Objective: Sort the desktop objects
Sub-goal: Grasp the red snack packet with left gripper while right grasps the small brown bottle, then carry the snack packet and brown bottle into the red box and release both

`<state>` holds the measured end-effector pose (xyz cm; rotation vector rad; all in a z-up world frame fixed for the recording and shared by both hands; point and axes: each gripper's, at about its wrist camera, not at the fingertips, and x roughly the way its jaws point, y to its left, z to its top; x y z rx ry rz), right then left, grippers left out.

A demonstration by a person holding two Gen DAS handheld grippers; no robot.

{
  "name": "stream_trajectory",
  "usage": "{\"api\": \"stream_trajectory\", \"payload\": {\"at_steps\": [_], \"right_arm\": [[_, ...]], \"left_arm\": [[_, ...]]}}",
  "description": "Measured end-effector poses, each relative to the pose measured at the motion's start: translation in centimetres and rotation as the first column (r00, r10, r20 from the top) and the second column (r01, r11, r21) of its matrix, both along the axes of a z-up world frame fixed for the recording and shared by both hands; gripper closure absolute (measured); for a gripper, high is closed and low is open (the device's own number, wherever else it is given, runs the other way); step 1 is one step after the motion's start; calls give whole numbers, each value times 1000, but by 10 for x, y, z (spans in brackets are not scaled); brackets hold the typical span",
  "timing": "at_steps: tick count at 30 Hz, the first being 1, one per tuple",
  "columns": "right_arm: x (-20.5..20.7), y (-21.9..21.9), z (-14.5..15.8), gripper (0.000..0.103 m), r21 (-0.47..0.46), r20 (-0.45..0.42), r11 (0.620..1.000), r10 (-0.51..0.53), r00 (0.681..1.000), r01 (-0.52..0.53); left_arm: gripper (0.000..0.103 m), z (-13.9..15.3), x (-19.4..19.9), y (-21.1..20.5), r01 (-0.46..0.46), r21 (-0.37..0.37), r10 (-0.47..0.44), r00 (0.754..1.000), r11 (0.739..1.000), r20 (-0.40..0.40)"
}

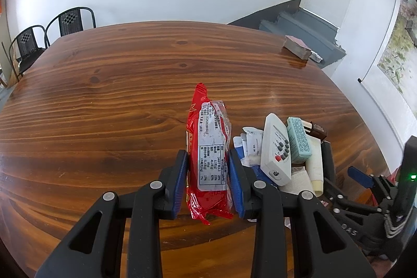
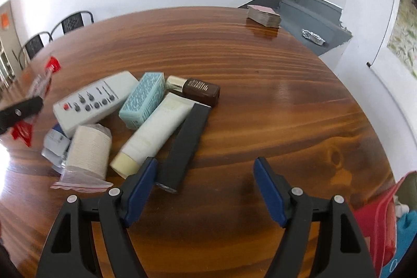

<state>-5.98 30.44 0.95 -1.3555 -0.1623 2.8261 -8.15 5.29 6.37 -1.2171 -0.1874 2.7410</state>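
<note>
My left gripper (image 1: 208, 171) is shut on a red snack packet (image 1: 208, 155) with a white label, held above the wooden table (image 1: 104, 95). The packet also shows at the left edge of the right wrist view (image 2: 39, 85). My right gripper (image 2: 206, 186) is open and empty, just above the table, to the right of a pile: a white remote (image 2: 91, 100), a teal box (image 2: 143, 100), a brown bottle (image 2: 198, 90), a white tube (image 2: 153, 134), a black bar (image 2: 185, 145), a bagged white roll (image 2: 88, 150). The pile also shows in the left wrist view, with the remote (image 1: 276, 145) on top.
A stack of cards (image 2: 263, 14) lies at the table's far right edge, also in the left wrist view (image 1: 297, 46). Two black chairs (image 1: 49, 30) stand beyond the far left. A red bag (image 2: 378, 220) sits at the near right edge. Grey stairs (image 2: 312, 17) rise behind the table.
</note>
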Motion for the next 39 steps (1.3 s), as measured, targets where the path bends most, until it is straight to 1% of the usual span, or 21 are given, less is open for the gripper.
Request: {"api": "stream_trajectory", "payload": {"at_steps": [2, 4, 5, 6, 7, 10, 13, 16, 20, 25, 28, 30, 32, 39], "right_arm": [[0, 2, 2, 35, -7, -3, 1000, -6, 1000, 6], [1, 4, 1, 61, -24, -5, 1000, -11, 1000, 11], [1, 6, 2, 67, -40, -2, 999, -9, 1000, 8], [1, 8, 2, 76, -49, -2, 999, -5, 1000, 5], [-2, 10, 2, 81, -58, -3, 998, 3, 1000, -3], [-1, 12, 1, 82, -85, -5, 996, 13, 1000, -13], [5, 18, 5, 82, -150, -14, 989, 2, 1000, -4], [12, 26, 16, 82, -198, -52, 980, -21, 998, 11], [28, 33, 28, 82, -240, -99, 971, -46, 994, 21], [49, 43, 37, 82, -303, -129, 953, -71, 989, 29], [57, 51, 41, 82, -324, -148, 945, -91, 985, 39], [67, 56, 46, 82, -335, -165, 941, -107, 980, 46], [69, 65, 49, 82, -347, -176, 936, -117, 977, 50], [108, 88, 73, 82, -373, -236, 925, -166, 958, 68]], "left_arm": [[69, 1, 0, 0, -1, 1, 1, 1000, 1000, -1], [69, 0, 0, 1, 0, 1, 0, 1000, 1000, -1], [69, 0, 0, 1, 2, 0, -2, 1000, 1000, -1], [69, 0, 0, 2, 4, -1, -4, 1000, 1000, -1], [69, 1, 1, 3, 7, -2, -7, 1000, 1000, -1], [69, 2, 3, 6, 16, -4, -16, 1000, 1000, -6], [69, 5, 6, 9, 28, -1, -28, 999, 1000, -15], [69, 11, 10, 12, 39, 3, -39, 999, 999, -30], [69, 16, 15, 18, 58, 7, -57, 997, 998, -44], [69, 24, 24, 29, 95, 8, -95, 994, 995, -62], [69, 27, 29, 36, 128, 19, -127, 990, 992, -67], [69, 29, 34, 43, 148, 14, -147, 987, 989, -72], [69, 31, 39, 51, 171, 7, -170, 982, 985, -78], [69, 33, 56, 78, 247, -7, -247, 965, 969, -84]]}}
